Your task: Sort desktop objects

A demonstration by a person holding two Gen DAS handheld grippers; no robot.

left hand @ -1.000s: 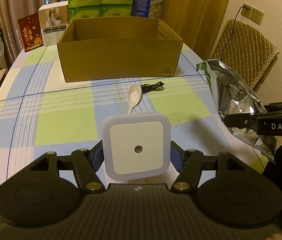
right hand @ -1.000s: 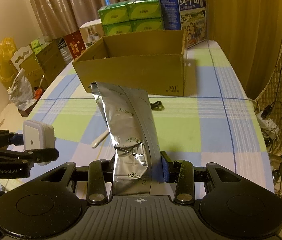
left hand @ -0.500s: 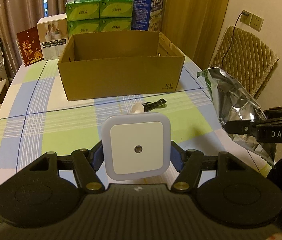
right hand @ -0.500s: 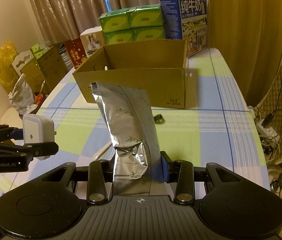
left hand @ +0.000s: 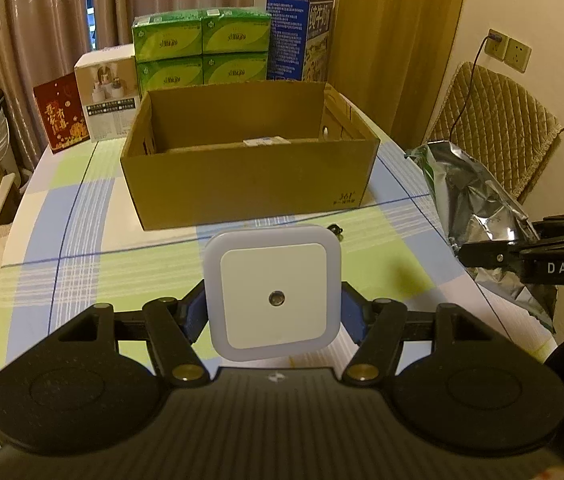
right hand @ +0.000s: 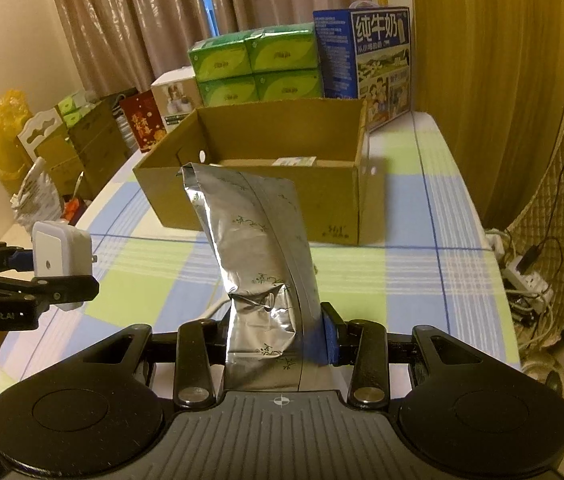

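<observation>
A: What's each hand holding rn?

B: Left gripper (left hand: 273, 312) is clamped on a white square plastic night light (left hand: 273, 293) w/ a small round sensor; it's lifted off the desk, above the near edge. Right gripper (right hand: 277, 340) is clenched on a crinkled silver foil pouch (right hand: 257, 256), standing upright btwn its jaws, also in the air.

A: And the desk?

B: Checked blue, green and white tablecloth (left hand: 81, 264). An open brown cardboard box (left hand: 249, 184) sits toward the far edge, w/ a small flat item inside I can't identify. Behind it: stacked green tissue packs (left hand: 201, 56) and a blue milk carton box (right hand: 382, 64). A black cable end (left hand: 336, 229) lies just in front of the box.
</observation>
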